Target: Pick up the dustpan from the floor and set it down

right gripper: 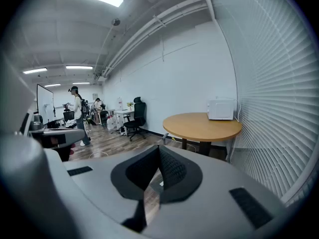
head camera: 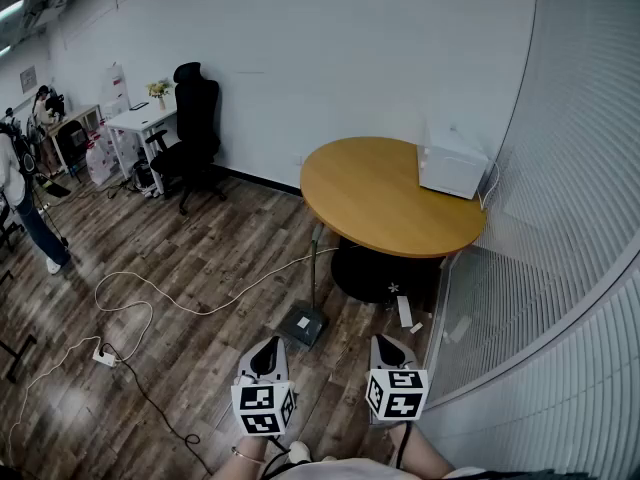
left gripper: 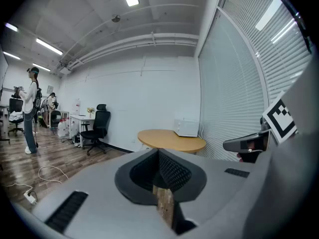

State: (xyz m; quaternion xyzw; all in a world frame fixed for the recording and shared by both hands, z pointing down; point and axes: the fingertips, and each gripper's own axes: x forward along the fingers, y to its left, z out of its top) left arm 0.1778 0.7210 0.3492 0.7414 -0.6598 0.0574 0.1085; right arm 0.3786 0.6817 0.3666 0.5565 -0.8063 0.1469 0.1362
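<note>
Left tool (head camera: pixel 267 349) and right tool (head camera: pixel 386 346) are hovering above the floor (head camera: pixel 210 258), jaws closed together, gripping nothing. Dustpan (head camera: pixel 303 324) is standing untouched ahead, beside the table (head camera: pixel 370 198); pickup and set-down are awaiting execution.

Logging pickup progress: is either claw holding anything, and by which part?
Nothing is held: left claw and right claw are shut, empty; the dustpan sits on the floor.

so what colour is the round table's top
Warm orange-tan table top, plain with no pattern; it shows best in the head view.
</note>
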